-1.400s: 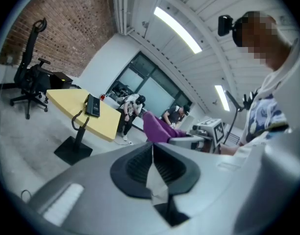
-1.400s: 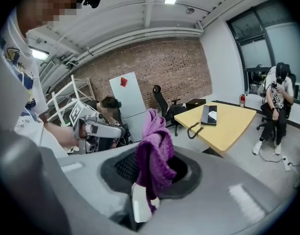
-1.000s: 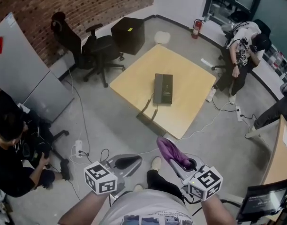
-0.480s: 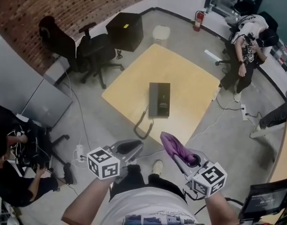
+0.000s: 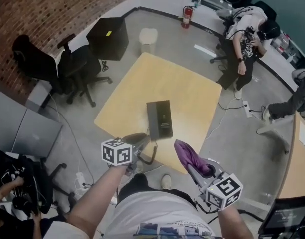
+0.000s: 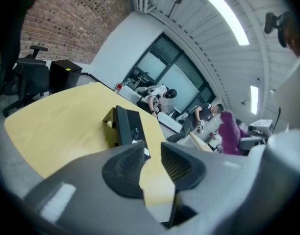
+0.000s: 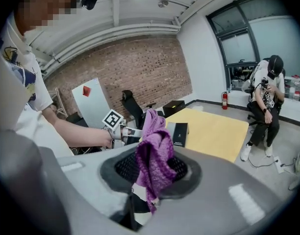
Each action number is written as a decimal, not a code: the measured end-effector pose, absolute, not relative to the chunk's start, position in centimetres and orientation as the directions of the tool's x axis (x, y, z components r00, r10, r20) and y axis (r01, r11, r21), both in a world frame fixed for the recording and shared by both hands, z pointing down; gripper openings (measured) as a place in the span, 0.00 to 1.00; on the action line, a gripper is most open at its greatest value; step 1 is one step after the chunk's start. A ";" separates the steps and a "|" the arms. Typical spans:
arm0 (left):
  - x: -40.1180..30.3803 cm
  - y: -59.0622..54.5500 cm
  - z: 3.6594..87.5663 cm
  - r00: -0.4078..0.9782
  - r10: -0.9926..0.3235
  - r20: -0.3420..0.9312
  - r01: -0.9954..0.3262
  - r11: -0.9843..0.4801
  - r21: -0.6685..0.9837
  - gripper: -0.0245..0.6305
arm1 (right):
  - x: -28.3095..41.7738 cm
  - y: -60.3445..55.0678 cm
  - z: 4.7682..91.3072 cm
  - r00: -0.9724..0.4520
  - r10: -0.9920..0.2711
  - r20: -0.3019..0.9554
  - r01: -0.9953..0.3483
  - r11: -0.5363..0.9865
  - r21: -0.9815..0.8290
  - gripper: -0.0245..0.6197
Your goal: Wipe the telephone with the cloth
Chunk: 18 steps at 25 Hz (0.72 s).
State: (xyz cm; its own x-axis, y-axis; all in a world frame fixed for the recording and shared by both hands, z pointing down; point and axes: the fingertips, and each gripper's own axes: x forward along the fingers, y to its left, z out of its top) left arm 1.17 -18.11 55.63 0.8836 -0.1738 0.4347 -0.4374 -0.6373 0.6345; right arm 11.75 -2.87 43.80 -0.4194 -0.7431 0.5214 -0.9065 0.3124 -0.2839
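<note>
The right gripper (image 5: 196,167) is pinching the purple cloth (image 5: 188,155). The left gripper (image 5: 138,139) is hovering empty, its jaws having just been opening and now standing apart, near the telephone (image 5: 159,119) lying on the surface (image 5: 185,86).

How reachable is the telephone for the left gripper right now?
Probably yes: the left gripper, its jaws just opened and empty, hovers at the table edge just short of the telephone, with only bare tabletop between them.
</note>
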 end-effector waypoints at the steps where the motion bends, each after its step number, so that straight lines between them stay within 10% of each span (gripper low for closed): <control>1: 1.6 -19.1 56.5 0.882 -0.161 0.443 -0.438 -0.625 0.646 0.22 | 11.8 -3.3 43.7 -0.405 -0.749 0.525 -0.913 0.296 -0.282 0.17; 18: 6.8 -24.1 64.1 0.876 0.016 0.483 -0.398 -0.540 0.741 0.26 | 12.5 -3.9 44.5 -0.178 -0.768 0.616 -0.965 0.013 -0.263 0.17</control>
